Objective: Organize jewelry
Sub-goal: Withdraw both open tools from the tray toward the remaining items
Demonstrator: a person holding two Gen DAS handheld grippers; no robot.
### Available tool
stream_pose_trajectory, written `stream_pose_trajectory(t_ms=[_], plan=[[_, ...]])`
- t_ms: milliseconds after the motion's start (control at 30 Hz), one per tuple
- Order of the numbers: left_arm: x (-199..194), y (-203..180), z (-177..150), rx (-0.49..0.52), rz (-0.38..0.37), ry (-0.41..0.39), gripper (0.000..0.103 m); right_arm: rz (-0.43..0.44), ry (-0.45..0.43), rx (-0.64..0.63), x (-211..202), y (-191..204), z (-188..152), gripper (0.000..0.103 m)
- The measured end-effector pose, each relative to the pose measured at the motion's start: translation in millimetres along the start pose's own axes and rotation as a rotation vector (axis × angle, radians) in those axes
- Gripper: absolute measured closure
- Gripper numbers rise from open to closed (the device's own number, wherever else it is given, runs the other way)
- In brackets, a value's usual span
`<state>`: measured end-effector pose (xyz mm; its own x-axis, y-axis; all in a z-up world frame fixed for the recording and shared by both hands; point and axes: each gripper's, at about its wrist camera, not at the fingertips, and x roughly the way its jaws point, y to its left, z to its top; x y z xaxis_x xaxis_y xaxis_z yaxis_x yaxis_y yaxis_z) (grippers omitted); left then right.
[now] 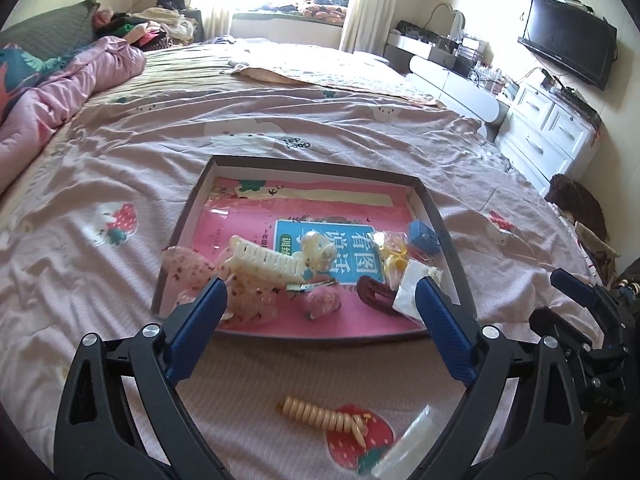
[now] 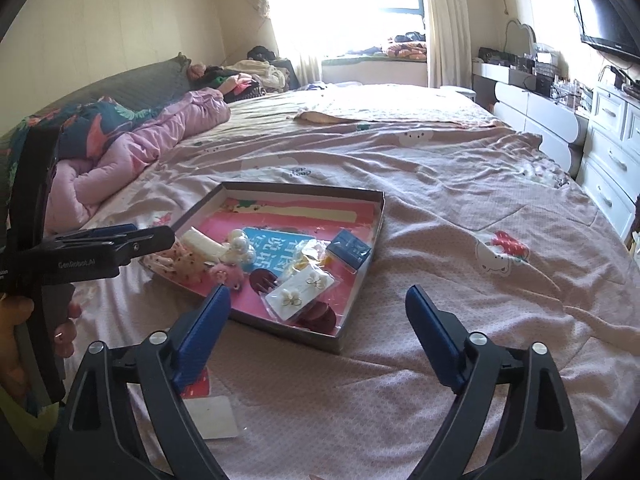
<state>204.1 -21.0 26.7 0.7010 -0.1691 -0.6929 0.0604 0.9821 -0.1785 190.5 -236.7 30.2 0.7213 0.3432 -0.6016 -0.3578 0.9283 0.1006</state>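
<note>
Hovering low over the pink printed bedsheet (image 1: 120, 160), with the left gripper (image 1: 321, 283) holding its jaws wide apart and gripping nothing. Pointing ahead at the shallow grey cardboard tray (image 1: 448, 240), which is already carrying a heap of clips and earring cards. Leaving 1 cream coiled plastic hair tie (image 1: 324, 416) out on the sheet, short of the tray and nearer the camera than the fingertips, between the 2 finger arms. Lying with its long axis running left to right, roughly along the line joining the tips, beside a clear plastic packet (image 1: 404, 448). Keeping the right gripper (image 2: 317, 294) off to the tray's right corner, jaws also spread and empty, so judging the left one nearer. Probably calling for drawing back, dipping and turning the wrist across the coil.
</note>
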Motion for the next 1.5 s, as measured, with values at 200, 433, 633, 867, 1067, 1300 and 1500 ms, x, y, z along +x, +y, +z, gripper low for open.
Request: stream_pose_trajectory(t_ms=[200, 433, 633, 867, 1067, 1300, 1500], plan=[[-13, 6, -12, -0.012, 0.023, -0.005, 0.017, 0.015, -0.010, -0.017, -14, 7, -2, 0.015], [-21, 10, -29, -0.012, 0.050, 0.011, 0.017, 0.032, 0.013, -0.047, -19, 14, -17, 0.014], [-24, 14, -44, -0.015, 0.071, 0.031, 0.017, 0.064, 0.051, -0.060, -14, 23, -34, 0.013], [-23, 20, -61, -0.028, 0.103, 0.062, 0.017, 0.101, 0.106, -0.115, -3, 44, -59, 0.012], [-22, 23, -73, -0.039, 0.115, 0.095, 0.017, 0.145, 0.156, -0.162, 8, 64, -77, 0.010], [-11, 27, -83, -0.056, 0.118, 0.158, 0.017, 0.177, 0.204, -0.207, 22, 84, -93, 0.007], [2, 27, -89, -0.071, 0.091, 0.208, 0.017, 0.180, 0.236, -0.216, 40, 90, -99, 0.007]])
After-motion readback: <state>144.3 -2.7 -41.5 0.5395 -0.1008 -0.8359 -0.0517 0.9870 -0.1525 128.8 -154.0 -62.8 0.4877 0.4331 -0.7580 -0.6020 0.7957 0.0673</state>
